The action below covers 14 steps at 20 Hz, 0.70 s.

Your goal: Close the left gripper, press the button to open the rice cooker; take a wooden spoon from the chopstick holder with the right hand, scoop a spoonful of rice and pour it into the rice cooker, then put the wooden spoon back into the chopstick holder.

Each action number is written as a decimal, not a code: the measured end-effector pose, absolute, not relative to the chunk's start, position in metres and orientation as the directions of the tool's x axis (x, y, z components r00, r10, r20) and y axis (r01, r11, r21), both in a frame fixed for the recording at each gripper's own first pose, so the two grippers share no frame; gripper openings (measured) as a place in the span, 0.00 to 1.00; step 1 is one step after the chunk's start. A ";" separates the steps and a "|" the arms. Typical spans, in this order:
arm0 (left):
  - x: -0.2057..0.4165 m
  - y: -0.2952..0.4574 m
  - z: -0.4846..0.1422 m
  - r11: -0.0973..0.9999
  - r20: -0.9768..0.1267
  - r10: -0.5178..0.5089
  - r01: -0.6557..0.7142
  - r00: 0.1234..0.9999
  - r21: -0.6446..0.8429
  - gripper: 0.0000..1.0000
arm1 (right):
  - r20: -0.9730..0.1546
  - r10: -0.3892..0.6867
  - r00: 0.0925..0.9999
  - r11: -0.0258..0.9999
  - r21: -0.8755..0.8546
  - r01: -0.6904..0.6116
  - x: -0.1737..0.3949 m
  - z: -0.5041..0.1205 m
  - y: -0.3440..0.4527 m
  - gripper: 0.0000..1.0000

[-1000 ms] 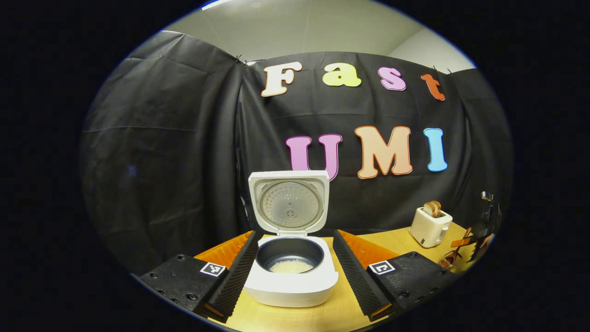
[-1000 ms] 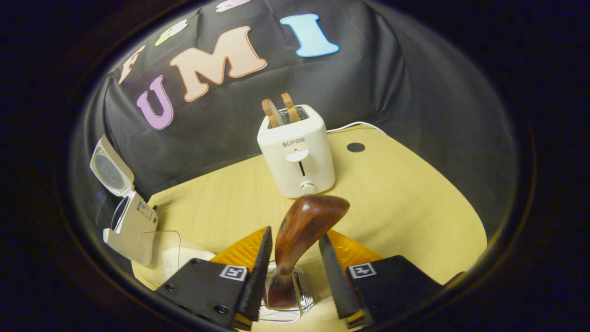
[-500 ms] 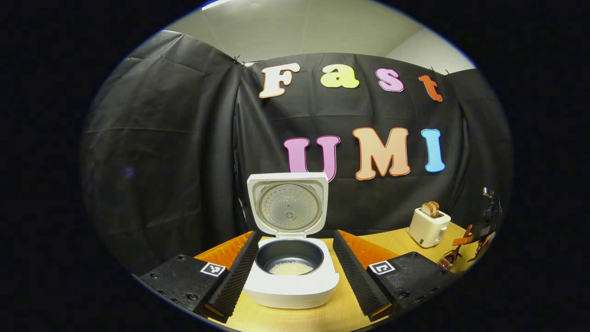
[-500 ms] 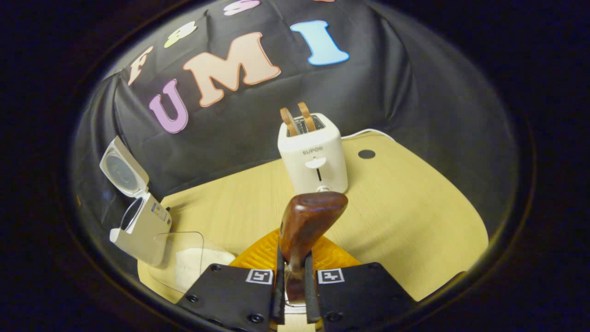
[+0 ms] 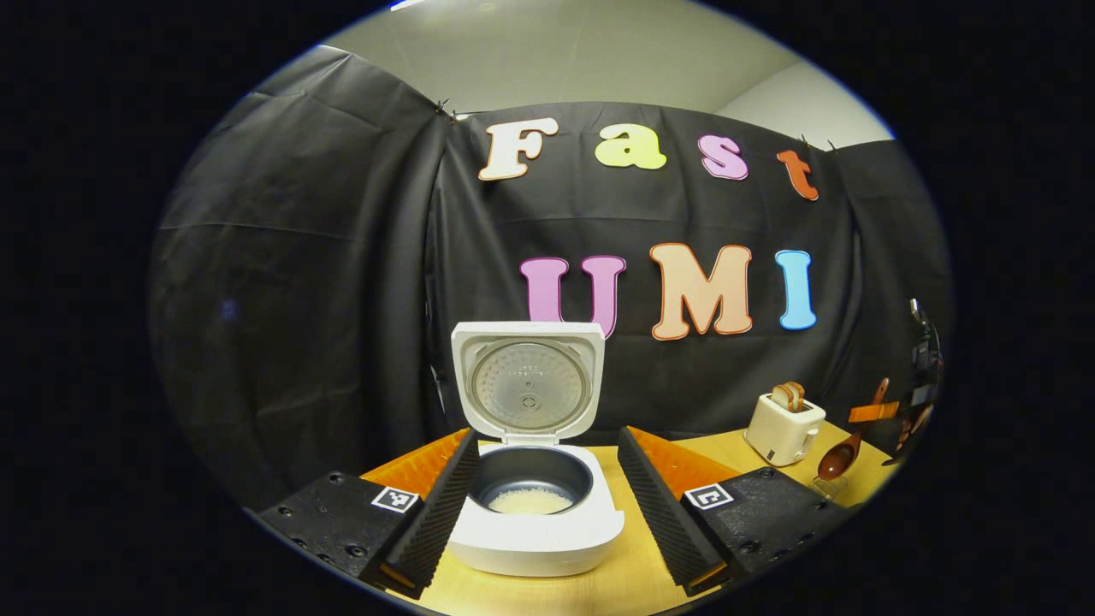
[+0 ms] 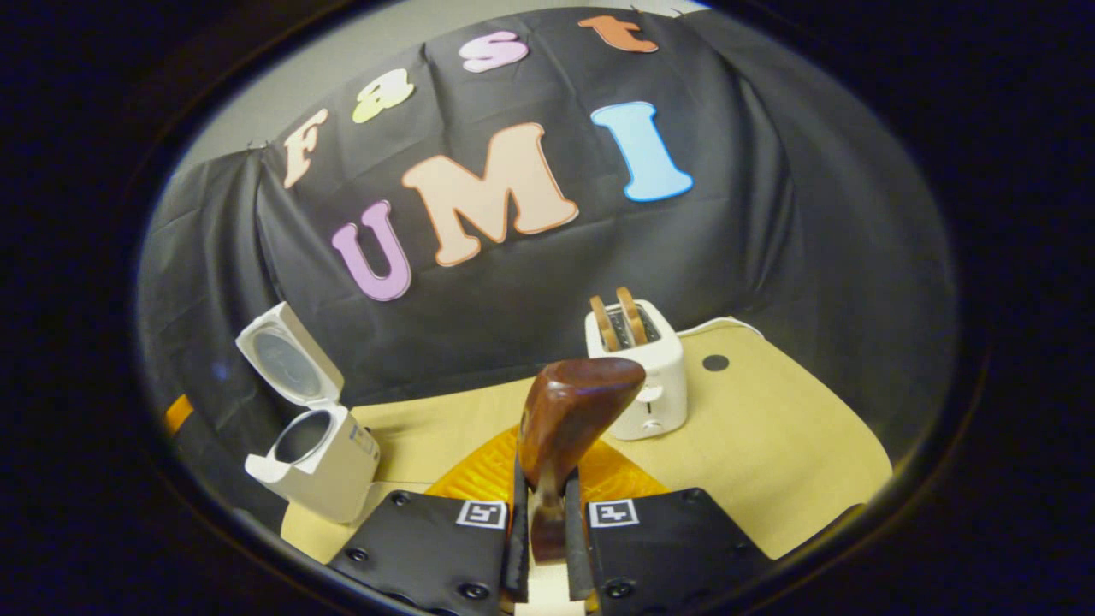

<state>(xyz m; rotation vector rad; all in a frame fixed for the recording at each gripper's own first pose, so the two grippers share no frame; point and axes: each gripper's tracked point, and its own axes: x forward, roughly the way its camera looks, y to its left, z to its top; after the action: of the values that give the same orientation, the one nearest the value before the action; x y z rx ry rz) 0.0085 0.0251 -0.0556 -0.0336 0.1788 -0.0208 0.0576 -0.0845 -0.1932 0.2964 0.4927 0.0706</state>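
Pale wooden tabletop (image 6: 796, 445) backed by a black cloth wall (image 5: 299, 282), with a light ceiling (image 5: 556, 60) above the cloth in the left gripper view. A white two-slot toaster (image 6: 637, 376) holding two slices of bread (image 6: 618, 318) stands toward the back of the table, beside a small dark round spot (image 6: 715, 363) on the surface; in the left gripper view the toaster (image 5: 783, 423) sits far right. The white rice cooker (image 5: 535, 513) stands with its lid (image 5: 528, 381) raised upright, exposing the dark inner pot (image 5: 530, 475) with a thin layer of white rice (image 5: 529, 501) at the bottom.

The left gripper (image 5: 546, 500) has its two fingers spread wide, one on either side of the cooker body without touching it; nothing lies between them.

The right gripper (image 6: 542, 535) has its fingers pressed against the handle of a dark brown glossy wooden spoon (image 6: 569, 419), which rises between them and overlaps the lower front of the toaster. In the right gripper view the rice cooker (image 6: 321, 462) lies well to the left of the held spoon. From the left gripper view the spoon (image 5: 843, 453) appears at the far right edge, bowl downward, just above a clear container (image 5: 823, 488) whose form is too small to tell.
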 end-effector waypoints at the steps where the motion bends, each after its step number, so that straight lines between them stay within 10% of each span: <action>1: 0.008 0.026 -0.057 0.999 -0.179 -0.027 0.020 0.984 -0.037 0.96 | -0.448 0.157 0.880 0.954 0.300 -0.017 0.058 -0.189 -0.073 0.21; 14: -0.009 0.046 -0.056 1.000 -0.197 -0.003 0.001 0.980 -0.012 0.95 | -0.457 0.328 0.826 0.944 0.196 -0.266 0.056 -0.233 0.043 0.20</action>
<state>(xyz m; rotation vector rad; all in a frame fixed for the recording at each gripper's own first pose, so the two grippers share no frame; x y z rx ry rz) -0.0093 0.0461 -0.0561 -0.0116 0.1979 -0.0020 0.0564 0.0432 -0.2327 0.1261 0.5079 0.3169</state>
